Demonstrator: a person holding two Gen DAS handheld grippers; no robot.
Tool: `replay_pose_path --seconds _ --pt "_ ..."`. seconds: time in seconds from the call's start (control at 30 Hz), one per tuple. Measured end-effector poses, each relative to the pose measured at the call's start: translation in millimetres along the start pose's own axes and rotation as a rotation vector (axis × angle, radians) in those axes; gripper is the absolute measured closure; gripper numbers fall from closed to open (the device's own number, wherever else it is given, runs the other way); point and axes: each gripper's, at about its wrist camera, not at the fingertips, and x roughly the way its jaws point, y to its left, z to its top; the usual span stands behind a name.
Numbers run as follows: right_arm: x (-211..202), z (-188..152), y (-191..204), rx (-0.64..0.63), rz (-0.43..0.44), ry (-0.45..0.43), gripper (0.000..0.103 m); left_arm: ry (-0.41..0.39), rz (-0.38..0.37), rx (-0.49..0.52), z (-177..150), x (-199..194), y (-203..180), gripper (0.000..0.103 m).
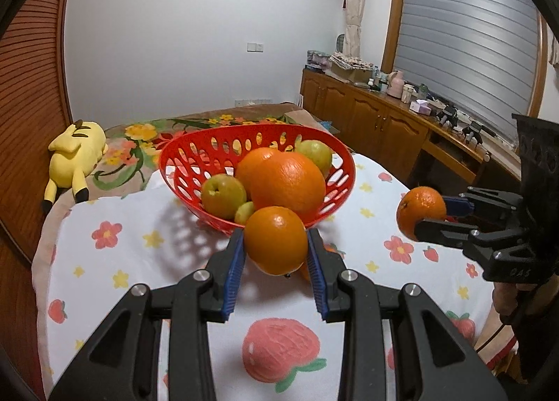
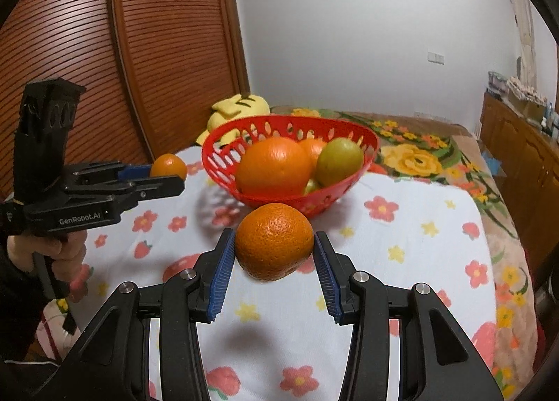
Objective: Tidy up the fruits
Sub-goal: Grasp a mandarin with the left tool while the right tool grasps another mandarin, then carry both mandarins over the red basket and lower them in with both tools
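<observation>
Bed (image 1: 115,261), covered near end by white sheet (image 1: 195,303) printed with strawberries and small red and yellow flowers. Farther end: brown blanket (image 2: 429,152) with large yellow flower print, showing beyond sheet edge. Red perforated basket (image 1: 174,159) sits on the sheet near its far edge, casting a dotted shadow to its left. Yellow plush toy (image 1: 75,156) lies on the blanket beside the wooden slatted wall, left of basket and apart from it.

left hand-held gripper (image 1: 276,250) | black frame, blue ribbed pads (silver screws) | "GenRobot.AI"
</observation>
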Motion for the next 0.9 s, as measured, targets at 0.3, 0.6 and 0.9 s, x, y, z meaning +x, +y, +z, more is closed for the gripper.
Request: replay_pose_path --seconds 0.3,0.6,0.9 --pt "8.9 30.1 -1.5 -0.043 0.001 -0.027 0.058 -0.004 0.015 -0.006 13.5 15.6 15.3 0.071" --pt "35.3 61.1 -7.1 -0.085 0.015 -0.03 0.057 0.011 0.026 -0.018 28.5 40.0 31.3 0.071" --pt "71.3 82.6 -15.6 -0.116 0.04 -0.008 0.058 0.024 0.014 -0.036 37.7 57.0 43.2 0.071"
